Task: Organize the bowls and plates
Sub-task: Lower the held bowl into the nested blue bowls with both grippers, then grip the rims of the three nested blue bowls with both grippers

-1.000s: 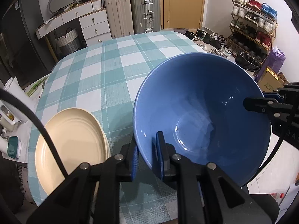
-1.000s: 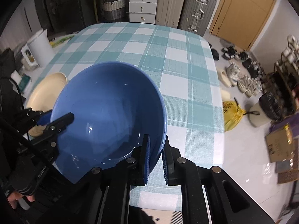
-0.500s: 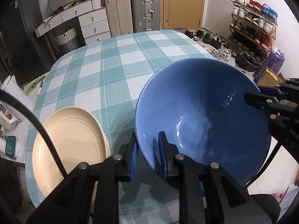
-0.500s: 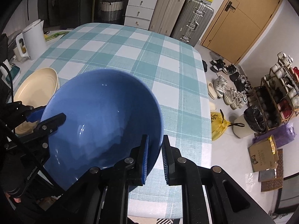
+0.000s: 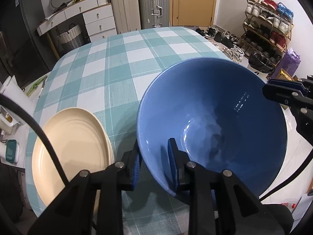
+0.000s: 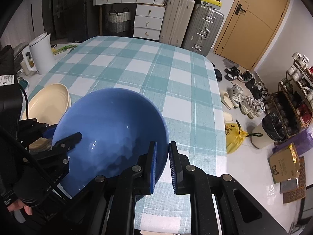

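Note:
A large blue bowl [image 5: 215, 117] hangs tilted over the near edge of the checked table [image 5: 121, 58]. My left gripper [image 5: 154, 143] straddles its near rim with its jaws opening; one pad is outside the wall, the other inside, and the pads have come off the rim. My right gripper [image 6: 162, 144] is shut on the opposite rim of the bowl [image 6: 109, 127]. In the left wrist view the right gripper [image 5: 273, 90] shows at the bowl's far right rim. A cream plate [image 5: 74, 146] lies on the table left of the bowl.
In the right wrist view a white kettle [image 6: 41, 54] stands left of the table [image 6: 137, 68]. Drawers and suitcases [image 6: 203, 27] stand behind the table. Shoes and a shoe rack [image 6: 293, 98] are on the floor to the right. A hand [image 6: 21, 207] holds the left gripper.
The left gripper's jaws have spread apart around the bowl rim. The right gripper has kept its grip, and the bowl has barely shifted.

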Demonstrator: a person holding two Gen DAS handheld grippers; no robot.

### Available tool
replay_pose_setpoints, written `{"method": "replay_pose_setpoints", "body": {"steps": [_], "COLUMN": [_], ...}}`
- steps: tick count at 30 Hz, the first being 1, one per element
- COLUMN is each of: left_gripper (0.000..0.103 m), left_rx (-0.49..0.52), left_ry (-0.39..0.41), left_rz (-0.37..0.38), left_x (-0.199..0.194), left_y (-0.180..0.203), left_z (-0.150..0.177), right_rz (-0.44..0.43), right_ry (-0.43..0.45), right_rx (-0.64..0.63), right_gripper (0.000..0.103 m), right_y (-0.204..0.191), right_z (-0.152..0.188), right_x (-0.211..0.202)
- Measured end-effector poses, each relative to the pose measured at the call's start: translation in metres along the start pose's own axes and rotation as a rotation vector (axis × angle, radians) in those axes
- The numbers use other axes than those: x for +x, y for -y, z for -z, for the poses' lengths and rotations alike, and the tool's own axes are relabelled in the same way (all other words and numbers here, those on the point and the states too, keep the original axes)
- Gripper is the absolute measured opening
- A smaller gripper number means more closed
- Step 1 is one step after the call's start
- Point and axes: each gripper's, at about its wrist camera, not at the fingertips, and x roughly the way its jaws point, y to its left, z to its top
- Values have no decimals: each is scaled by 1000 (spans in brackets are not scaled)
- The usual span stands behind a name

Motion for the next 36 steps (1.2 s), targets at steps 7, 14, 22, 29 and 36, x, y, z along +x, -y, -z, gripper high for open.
{"method": "replay_pose_setpoints", "body": {"steps": [7,14,22,29,36], "left_gripper": [40,49,54,55,56], "left_rx": [-18,-105,-128,-47,-103], "left_ry": [7,-43,-52,-32,-56], "left_rz": [47,136,148,128,156], "left_x": [-5,4,15,4,10], "left_y": [1,-10,-6,14,9], "left_z": [-5,-5,-4,-6,-7], "right_rz": [-2,-75,-263,-296,-331], "right_ry": [30,31,68,83,27], "right_rx": [78,377,692,642,688], "right_gripper": [12,30,47,51,51], "right_y": [11,47,70,65,71], "right_z": [0,18,53,61,71], "right_x": [-2,24,50,49,60]}}
